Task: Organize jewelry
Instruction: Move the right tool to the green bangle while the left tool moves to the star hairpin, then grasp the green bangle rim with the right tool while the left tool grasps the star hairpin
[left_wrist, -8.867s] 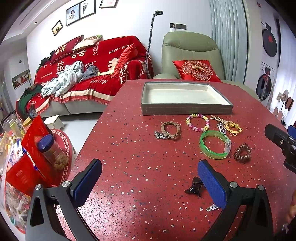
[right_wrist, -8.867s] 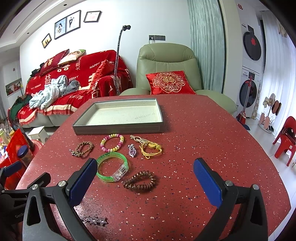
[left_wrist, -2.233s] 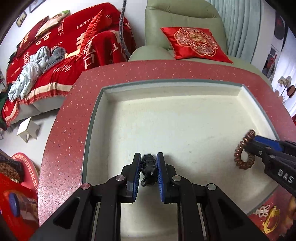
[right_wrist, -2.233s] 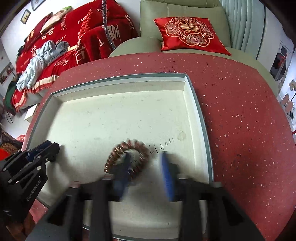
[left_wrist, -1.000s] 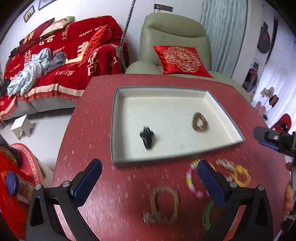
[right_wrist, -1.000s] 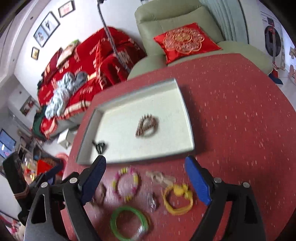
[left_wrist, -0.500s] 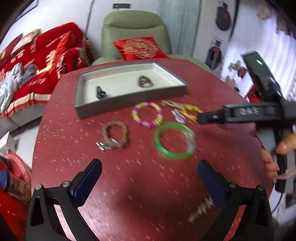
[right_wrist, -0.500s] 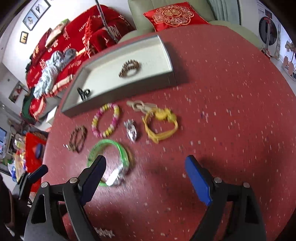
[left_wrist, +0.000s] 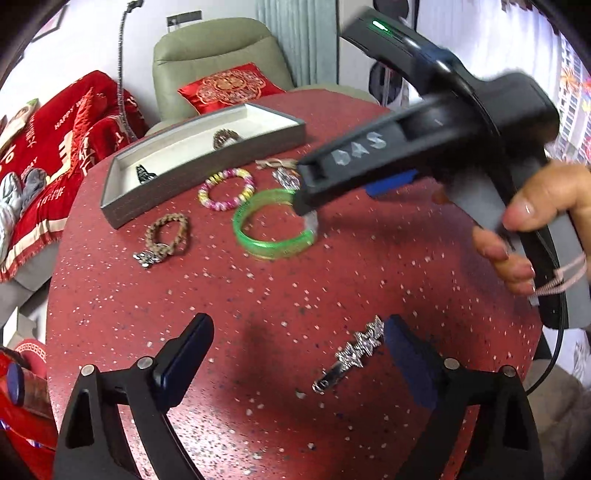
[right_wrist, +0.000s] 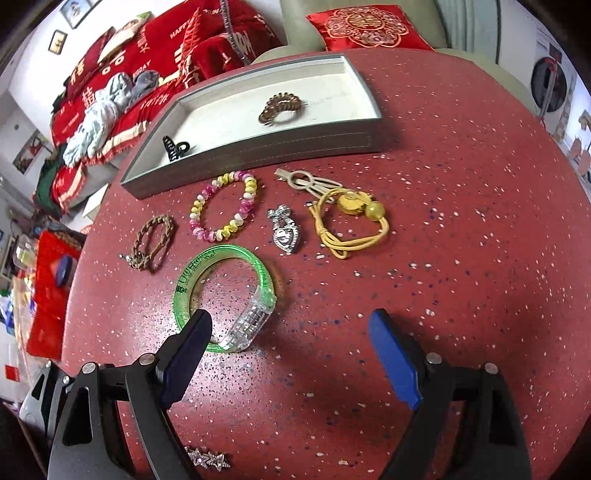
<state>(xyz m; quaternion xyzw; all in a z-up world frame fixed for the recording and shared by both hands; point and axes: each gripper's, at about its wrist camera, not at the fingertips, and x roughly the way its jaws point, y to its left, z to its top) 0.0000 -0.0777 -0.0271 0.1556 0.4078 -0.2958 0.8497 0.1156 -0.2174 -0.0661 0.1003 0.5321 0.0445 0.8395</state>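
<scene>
Grey-walled tray (right_wrist: 258, 155) is holding only the black claw clip (right_wrist: 174, 147) and brown coil tie (right_wrist: 281, 106), while bracelets, green bangle (right_wrist: 225, 295), pendant (right_wrist: 284, 233) and star clip (left_wrist: 351, 352) are waiting on the table beneath both gaping, empty grippers, left gripper (left_wrist: 297, 354) and right gripper (right_wrist: 290, 354).

One grey tray (right_wrist: 258, 155) holds two pieces: one black claw clip (right_wrist: 174, 146) and one brown coil hair tie (right_wrist: 279, 106). On the table in front of the tray lie three bracelets, two hair clips, one silver pendant (right_wrist: 283, 233) and one yellow cord tie (right_wrist: 349, 227)
</scene>
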